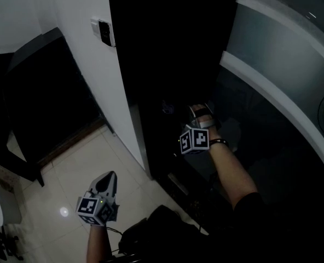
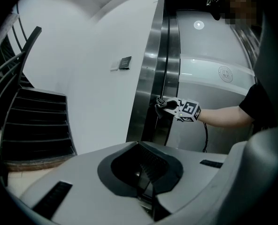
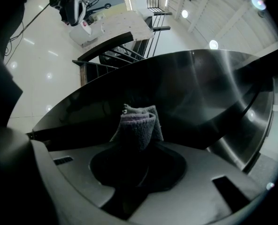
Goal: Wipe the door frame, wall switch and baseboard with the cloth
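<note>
Grey folded cloth (image 3: pixel 138 123) sits clamped in the right gripper (image 3: pixel 139 146) against the steel door frame (image 3: pixel 200 88), left of which are the wall switch (image 2: pixel 125 63) and, lower, the left gripper (image 2: pixel 146 184), jaws together and empty; right of the frame, a round emblem (image 2: pixel 225 74) is unreadable.

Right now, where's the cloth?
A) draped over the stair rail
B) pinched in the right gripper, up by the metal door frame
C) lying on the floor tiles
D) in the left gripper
B: the right gripper view shows the folded cloth clamped in the right gripper, with the shiny metal door frame right behind it; the left gripper holds nothing.
</note>
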`<state>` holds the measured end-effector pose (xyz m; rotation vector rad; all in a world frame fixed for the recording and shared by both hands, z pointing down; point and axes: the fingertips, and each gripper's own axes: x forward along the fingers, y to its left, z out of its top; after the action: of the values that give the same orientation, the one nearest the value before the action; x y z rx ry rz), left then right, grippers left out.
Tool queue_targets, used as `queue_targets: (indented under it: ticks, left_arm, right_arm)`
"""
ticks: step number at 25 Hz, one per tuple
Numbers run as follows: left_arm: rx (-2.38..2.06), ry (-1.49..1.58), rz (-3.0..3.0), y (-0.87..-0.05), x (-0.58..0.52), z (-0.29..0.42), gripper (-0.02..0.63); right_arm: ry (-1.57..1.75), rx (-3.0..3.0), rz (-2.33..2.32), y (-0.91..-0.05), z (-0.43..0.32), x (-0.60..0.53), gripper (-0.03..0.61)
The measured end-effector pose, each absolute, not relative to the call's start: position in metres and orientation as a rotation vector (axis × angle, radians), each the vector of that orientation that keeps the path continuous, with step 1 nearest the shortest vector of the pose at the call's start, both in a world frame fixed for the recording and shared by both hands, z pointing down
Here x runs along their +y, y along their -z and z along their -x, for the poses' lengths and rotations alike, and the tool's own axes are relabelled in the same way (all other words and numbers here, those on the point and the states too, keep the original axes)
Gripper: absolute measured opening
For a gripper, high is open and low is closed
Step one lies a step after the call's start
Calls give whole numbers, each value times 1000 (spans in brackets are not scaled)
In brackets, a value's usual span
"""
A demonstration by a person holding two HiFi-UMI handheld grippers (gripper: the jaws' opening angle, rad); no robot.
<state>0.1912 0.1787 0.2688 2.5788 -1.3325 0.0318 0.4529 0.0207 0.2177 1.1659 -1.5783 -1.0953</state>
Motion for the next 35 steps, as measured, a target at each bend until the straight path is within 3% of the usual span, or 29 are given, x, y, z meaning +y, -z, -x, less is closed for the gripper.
queue_targets:
  ticks: [35]
  left_arm:
    - [-1353, -185, -2520, -338, 141, -204, 0]
  right_arm:
    - [901, -1666, -1038, -385, -464, 20, 92]
